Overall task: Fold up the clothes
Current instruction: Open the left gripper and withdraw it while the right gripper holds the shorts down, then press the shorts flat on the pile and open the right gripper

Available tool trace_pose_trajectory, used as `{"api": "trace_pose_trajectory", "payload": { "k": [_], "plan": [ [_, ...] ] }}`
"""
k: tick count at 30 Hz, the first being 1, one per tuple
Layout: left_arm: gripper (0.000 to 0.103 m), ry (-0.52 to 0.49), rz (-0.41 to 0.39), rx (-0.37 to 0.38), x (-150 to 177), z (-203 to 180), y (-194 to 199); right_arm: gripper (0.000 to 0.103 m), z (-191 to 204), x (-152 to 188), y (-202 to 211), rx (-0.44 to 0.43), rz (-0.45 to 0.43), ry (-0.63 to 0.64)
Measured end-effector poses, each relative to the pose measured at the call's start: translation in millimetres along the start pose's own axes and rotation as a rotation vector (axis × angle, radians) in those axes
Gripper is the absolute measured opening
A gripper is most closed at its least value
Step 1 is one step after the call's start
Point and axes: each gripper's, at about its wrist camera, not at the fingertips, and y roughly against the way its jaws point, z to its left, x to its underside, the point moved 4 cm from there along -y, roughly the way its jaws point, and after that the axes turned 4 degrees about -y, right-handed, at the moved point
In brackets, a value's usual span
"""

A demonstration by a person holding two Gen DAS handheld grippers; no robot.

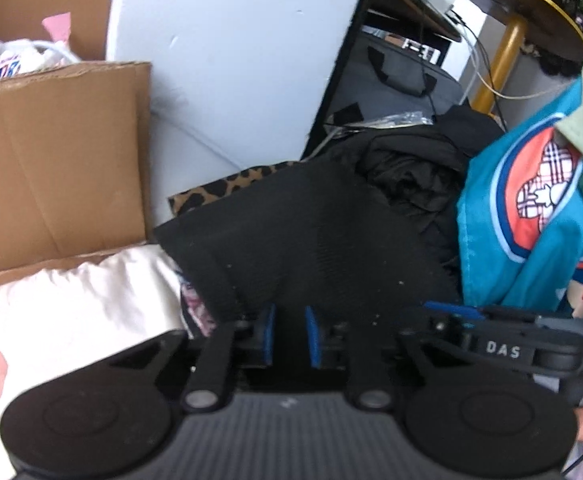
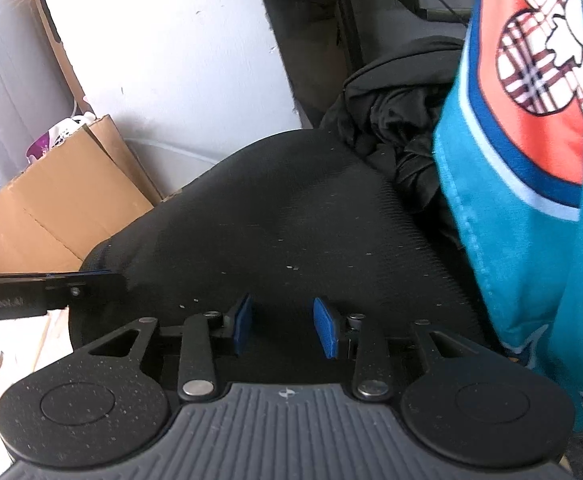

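We hold both grippers tilted downward, side by side: our left gripper (image 1: pixel 290 334) narrowly parted, our right gripper (image 2: pixel 285 328) wider apart.

Your left tongs (image 1: pixel 291 336) sit at the near edge of the knit garment (image 1: pixel 315 240), with your right tongs (image 2: pixel 285 328) just beside them on the right. Left of the garment stands a cardboard box (image 1: pixel 55 160), with a pale cloth (image 1: pixel 83 312) before it. Behind the garment lies a crumpled jacket (image 1: pixel 411 172); a printed shirt (image 1: pixel 531 208) hangs to its right.
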Motion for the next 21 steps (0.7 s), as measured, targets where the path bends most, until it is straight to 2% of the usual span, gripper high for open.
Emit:
{"api": "trace_pose_trajectory", "payload": {
  "k": [3, 8, 10, 12, 21],
  "plan": [
    [0.016, 0.006, 0.008, -0.022, -2.6, -0.5, 5.3, 0.041, -6.6, 0.5, 4.5, -0.004, 0.001, 0.003],
    [0.018, -0.041, -0.030, -0.050, -13.7, -12.1, 16.9, 0.043, -10.8, -5.9, 8.8, -0.023, -0.011, -0.012],
    [0.018, -0.059, -0.021, -0.052, -14.5, -14.4, 14.1, 0.051, -11.1, -10.1, 9.1, -0.018, -0.024, -0.007],
    [0.018, -0.071, -0.008, -0.064, -11.3, -12.4, 8.0, 0.053, -11.7, -14.0, 8.9, -0.008, -0.037, 0.001],
    [0.018, -0.031, 0.003, -0.078, 7.0, 10.7, -18.8, 0.054, -27.9, -9.8, -4.7, 0.075, -0.018, 0.061]
  ]
}}
